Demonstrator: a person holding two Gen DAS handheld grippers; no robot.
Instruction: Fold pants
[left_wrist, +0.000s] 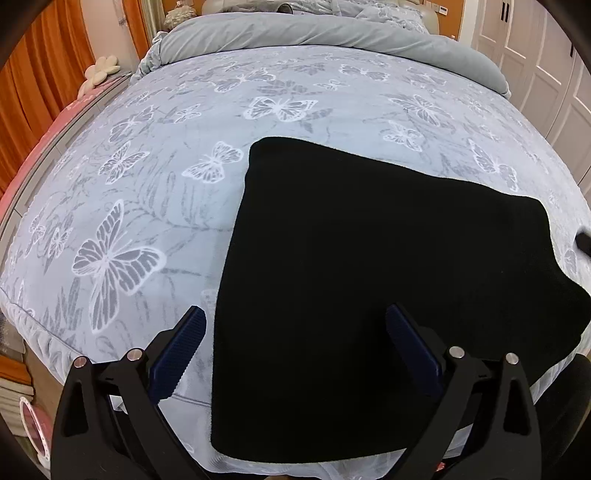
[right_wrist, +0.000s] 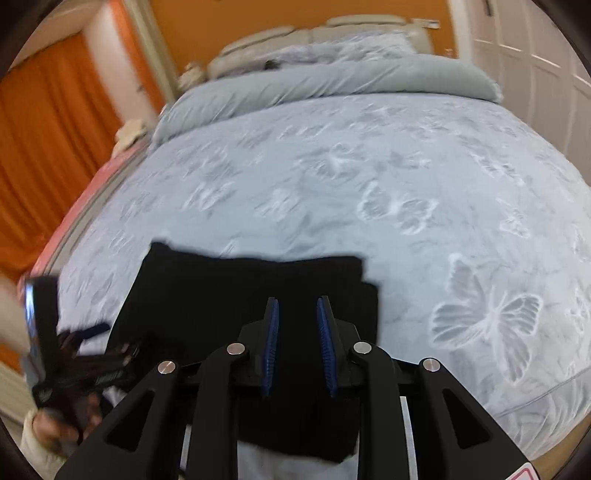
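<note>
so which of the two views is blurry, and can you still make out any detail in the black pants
Right wrist view: motion-smeared, butterfly bedspread soft, left gripper streaked. Left wrist view: sharp, butterflies crisp. Both bend the bed with fisheye. The pants read as a flat black patch; only their outline and layered edges show.

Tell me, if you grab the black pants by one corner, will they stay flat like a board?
Probably not. The black pants lie limp and folded on the bed, so they would likely droop. The fabric looks soft and matte, so it probably won't slip.
</note>
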